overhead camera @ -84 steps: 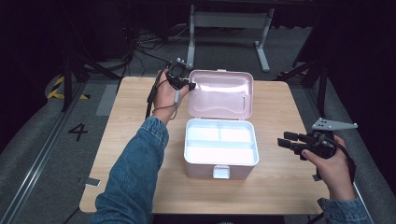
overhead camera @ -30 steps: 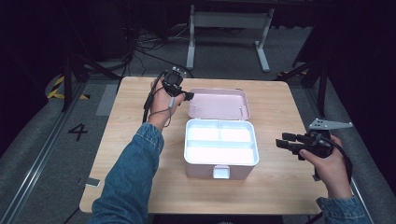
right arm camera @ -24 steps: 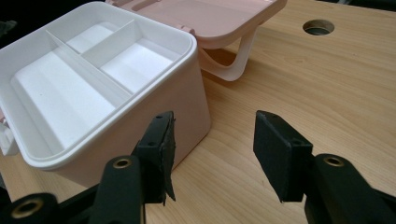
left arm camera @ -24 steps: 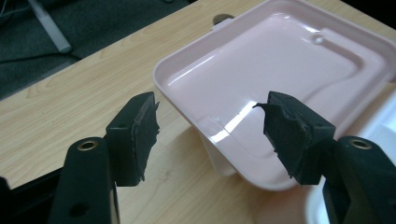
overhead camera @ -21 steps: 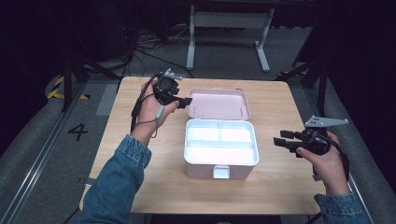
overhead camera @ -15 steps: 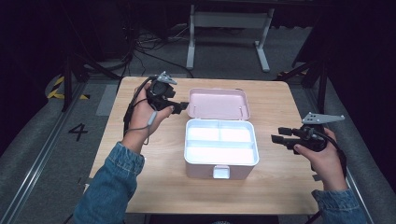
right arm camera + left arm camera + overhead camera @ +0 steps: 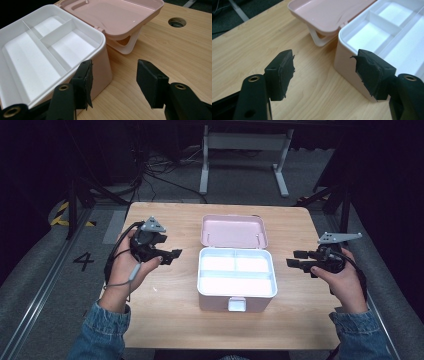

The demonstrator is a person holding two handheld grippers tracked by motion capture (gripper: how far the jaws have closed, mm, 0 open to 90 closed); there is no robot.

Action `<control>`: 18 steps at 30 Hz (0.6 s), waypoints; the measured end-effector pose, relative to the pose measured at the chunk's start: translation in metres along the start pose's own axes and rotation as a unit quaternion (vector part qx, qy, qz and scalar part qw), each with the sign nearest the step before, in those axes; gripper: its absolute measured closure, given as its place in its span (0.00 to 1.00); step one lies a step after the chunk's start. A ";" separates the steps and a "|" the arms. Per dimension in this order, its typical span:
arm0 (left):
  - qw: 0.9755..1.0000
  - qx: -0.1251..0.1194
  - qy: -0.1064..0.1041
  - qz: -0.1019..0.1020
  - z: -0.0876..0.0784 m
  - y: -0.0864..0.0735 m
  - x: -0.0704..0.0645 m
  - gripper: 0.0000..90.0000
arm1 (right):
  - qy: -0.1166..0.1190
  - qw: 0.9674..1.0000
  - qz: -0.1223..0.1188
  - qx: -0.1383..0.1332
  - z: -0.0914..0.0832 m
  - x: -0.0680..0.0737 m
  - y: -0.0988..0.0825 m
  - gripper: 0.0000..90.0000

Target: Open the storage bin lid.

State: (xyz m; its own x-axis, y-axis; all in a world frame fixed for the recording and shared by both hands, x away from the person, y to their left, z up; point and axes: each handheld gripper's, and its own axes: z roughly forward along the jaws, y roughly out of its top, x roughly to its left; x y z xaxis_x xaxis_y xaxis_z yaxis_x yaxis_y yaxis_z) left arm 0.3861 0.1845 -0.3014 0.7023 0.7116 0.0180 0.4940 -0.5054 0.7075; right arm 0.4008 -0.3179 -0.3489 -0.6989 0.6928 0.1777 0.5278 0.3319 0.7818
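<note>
Lid (image 7: 233,230) dropped flat; L gripper (image 7: 172,255) pulled back off box (image 7: 237,292) edge.

Reaching in from the bottom edge in denim sleeves, both forearms angling toward the middle. Holding the left tool (image 7: 170,255) in the left hand (image 7: 127,267) over the left side of the bench (image 7: 165,315), jaws pointing right and standing wide apart with nothing between them, grey plate riding on top, cable trailing down past the wrist. Holding the right tool (image 7: 295,259) in the right hand (image 7: 337,280) by the right edge, jaws pointing left and likewise parted and gripping nothing, grey plate tilting above the knuckles.
</note>
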 end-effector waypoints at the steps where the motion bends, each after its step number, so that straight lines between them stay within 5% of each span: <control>1: 1.000 0.002 0.005 -0.003 -0.001 -0.006 0.000 0.33 | -0.002 1.000 -0.003 0.000 0.000 -0.001 0.000 0.53; 4: 1.000 0.025 0.018 -0.001 -0.001 -0.021 -0.002 0.32 | -0.004 1.000 -0.004 0.008 -0.001 -0.002 -0.001 0.52; 7: 0.999 0.037 0.019 -0.004 -0.003 -0.034 -0.001 0.32 | 0.001 0.999 0.047 0.022 -0.002 -0.005 -0.007 0.52; 18: 0.997 0.057 0.021 -0.041 0.001 -0.065 0.012 0.27 | -0.040 0.998 0.019 0.048 0.000 -0.014 -0.015 0.42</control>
State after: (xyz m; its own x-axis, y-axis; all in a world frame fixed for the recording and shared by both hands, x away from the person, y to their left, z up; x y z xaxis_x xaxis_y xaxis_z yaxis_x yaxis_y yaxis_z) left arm 0.3628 0.2252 -0.3478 0.6359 0.7717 -0.0051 0.6053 -0.4946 0.6237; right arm 0.4027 -0.3321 -0.3633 -0.6390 0.7535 0.1545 0.5995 0.3620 0.7138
